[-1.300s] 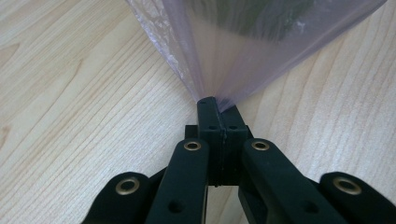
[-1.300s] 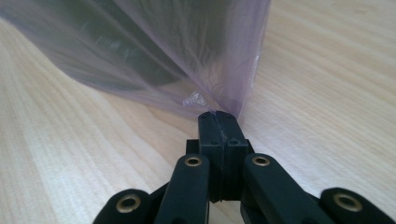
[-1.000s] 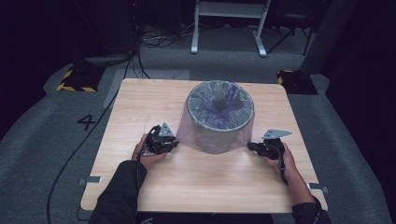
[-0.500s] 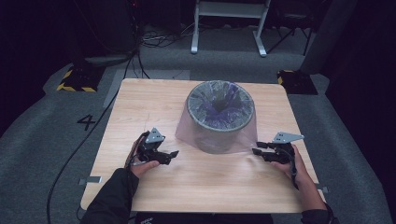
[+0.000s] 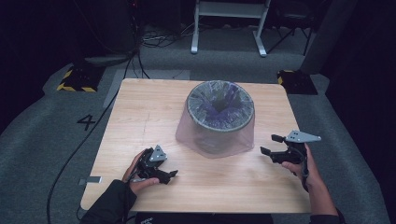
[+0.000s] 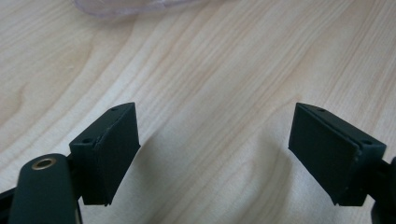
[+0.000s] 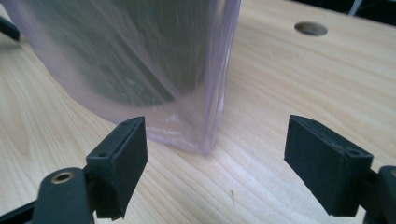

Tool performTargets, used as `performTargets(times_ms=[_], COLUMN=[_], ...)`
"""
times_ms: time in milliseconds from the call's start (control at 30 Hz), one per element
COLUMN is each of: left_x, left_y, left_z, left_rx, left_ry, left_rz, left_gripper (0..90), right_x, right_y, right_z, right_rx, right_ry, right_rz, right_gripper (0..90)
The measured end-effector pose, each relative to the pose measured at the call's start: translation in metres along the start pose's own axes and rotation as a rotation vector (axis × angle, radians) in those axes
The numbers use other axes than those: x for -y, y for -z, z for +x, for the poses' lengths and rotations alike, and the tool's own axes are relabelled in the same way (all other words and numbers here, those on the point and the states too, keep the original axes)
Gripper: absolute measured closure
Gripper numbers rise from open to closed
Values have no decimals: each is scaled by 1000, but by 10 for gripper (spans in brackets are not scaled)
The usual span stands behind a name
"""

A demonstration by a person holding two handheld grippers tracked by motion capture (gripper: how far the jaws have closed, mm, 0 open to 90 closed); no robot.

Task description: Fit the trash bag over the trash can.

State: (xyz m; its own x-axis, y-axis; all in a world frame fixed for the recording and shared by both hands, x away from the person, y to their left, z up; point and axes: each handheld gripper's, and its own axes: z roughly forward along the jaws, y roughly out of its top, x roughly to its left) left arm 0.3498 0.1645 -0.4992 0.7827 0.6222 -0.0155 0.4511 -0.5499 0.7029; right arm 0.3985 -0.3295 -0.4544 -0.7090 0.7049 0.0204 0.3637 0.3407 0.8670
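Wooden table: pale, square top, one round hole seen in the right gripper view.

Bin: grey, round, upright, standing midway between the left and right edges and toward the far edge.

Bin liner: clear, purplish plastic, tucked into the bin mouth and draped down over the outside wall, its skirt flaring onto the table all round; its edge rests on the wood just ahead of the right gripper.

Right gripper: near the right edge, held above the top, just beside the liner skirt; jaws just opened, now spread wide, nothing between them.

Left gripper: toward the near left corner, low over bare wood, apart from the liner; jaws spread wide, gripping nothing
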Motion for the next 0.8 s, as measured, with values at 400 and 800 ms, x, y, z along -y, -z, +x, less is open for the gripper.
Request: performTargets(times_ms=[400,800], left_x=[7,7], left_y=[0,0], left_z=[-8,-9], left_rx=[-16,-20], left_ry=[-1,8], left_rz=[-14,-13], left_gripper=[152,149], right_x=[-30,-83], right_y=[21,36], right_z=[5,18], right_rx=[45,32], right_ry=[34,115], right_rz=[-63,-121], right_gripper=[208,220])
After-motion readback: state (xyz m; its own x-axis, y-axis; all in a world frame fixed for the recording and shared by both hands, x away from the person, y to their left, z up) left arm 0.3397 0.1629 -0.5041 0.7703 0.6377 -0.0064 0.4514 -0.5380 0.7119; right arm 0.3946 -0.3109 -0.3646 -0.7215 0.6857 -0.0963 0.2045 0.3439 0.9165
